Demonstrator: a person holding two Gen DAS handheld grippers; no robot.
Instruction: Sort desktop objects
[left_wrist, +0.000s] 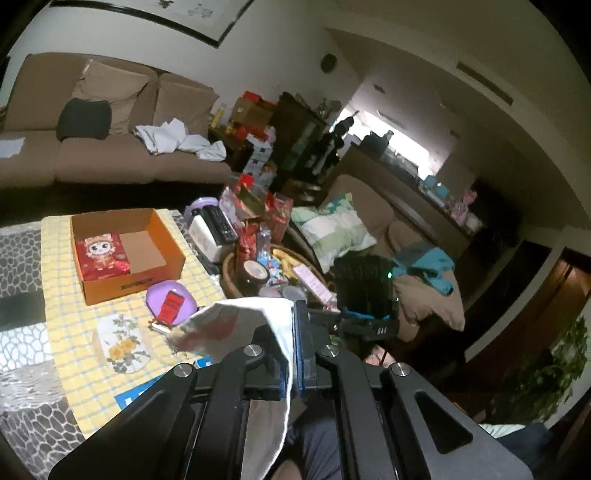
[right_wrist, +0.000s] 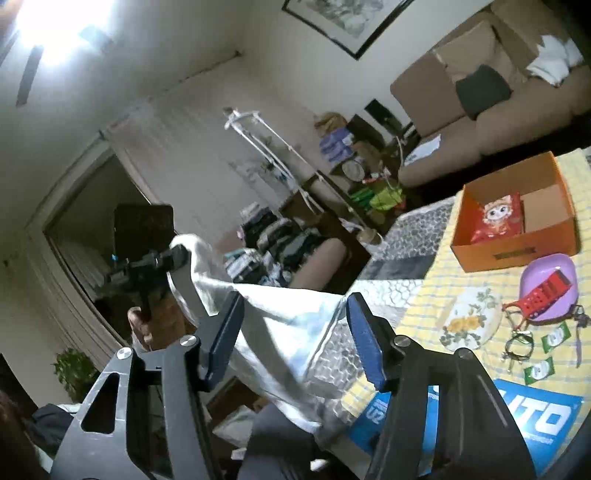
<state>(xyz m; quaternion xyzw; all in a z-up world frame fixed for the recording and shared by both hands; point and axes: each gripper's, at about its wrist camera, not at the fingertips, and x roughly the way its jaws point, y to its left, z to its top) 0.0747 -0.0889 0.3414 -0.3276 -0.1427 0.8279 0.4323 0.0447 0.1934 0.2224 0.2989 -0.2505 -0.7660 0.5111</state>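
My left gripper (left_wrist: 293, 332) is shut on a silvery white foil bag (left_wrist: 236, 325) and holds it up off the table edge. In the right wrist view the same bag (right_wrist: 273, 317) hangs between the wide-apart blue fingers of my open right gripper (right_wrist: 295, 332), and the left gripper (right_wrist: 173, 258) pinches its far top corner. An orange cardboard box (left_wrist: 147, 236) on the yellow checked cloth holds a red cartoon packet (left_wrist: 101, 254). A purple dish (left_wrist: 170, 299) holds a red item.
A floral plate (right_wrist: 469, 325), keys and green sachets (right_wrist: 541, 369) lie on the cloth beside a blue booklet (right_wrist: 546, 417). A wicker basket of clutter (left_wrist: 273, 269) and a white appliance (left_wrist: 207, 232) stand at the table's right. Sofas lie beyond.
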